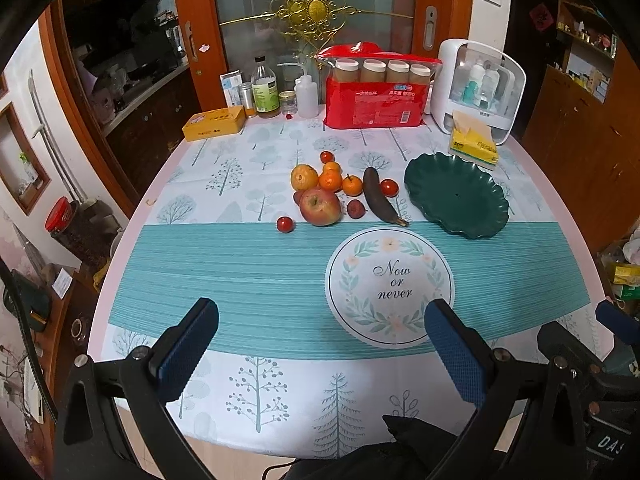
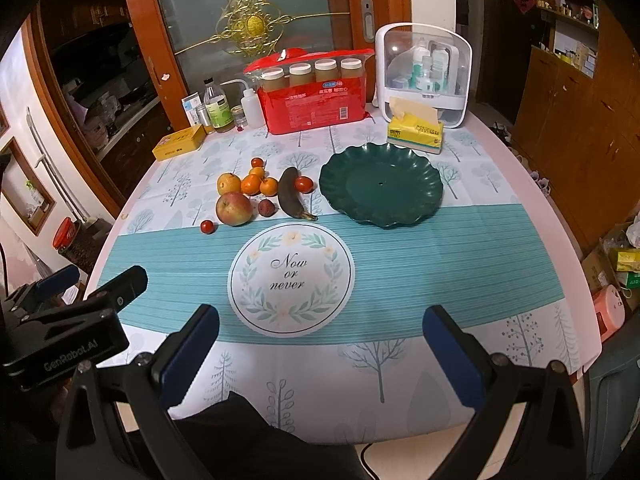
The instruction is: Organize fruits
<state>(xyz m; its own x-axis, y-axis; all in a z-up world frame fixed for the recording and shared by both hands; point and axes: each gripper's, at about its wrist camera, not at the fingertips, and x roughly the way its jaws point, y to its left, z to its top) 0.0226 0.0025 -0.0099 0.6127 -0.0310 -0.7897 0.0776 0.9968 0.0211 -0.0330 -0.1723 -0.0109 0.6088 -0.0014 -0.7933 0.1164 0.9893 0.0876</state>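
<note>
Right now both tools hang above the near edge of the surface (image 1: 256, 264), and neither touches any fruit. In its own view the left hand-held gripper (image 1: 320, 356) has its blue-padded jaws spread wide with nothing between them, and the right hand-held gripper (image 2: 320, 360) is spread just as wide and is likewise empty. The fruit lies in a loose cluster on the tree-patterned cloth, left of the green plate (image 2: 424, 200), which holds nothing. At the front of the cluster sits a red apple (image 2: 234, 208), with a yellow pear (image 2: 228, 183) just behind it and two oranges (image 2: 251, 184) beside the pear. A dark, overripe banana (image 2: 290, 195) lies to the right of them, its stem end pointing toward the near edge. One small red tomato (image 2: 304, 184) rests between the banana and the plate, another (image 2: 207, 226) sits alone left of the apple at the edge of the teal stripe, and a third (image 2: 257, 162) lies at the back. A dark red lychee (image 2: 267, 207) lies between the apple and the banana. Nearer than the fruit is a round printed mat (image 2: 291, 280) reading "Now or never". Along the far edge stand a red package (image 2: 316, 108), a tissue pack (image 2: 416, 132) and a yellow tin (image 2: 180, 142).
</note>
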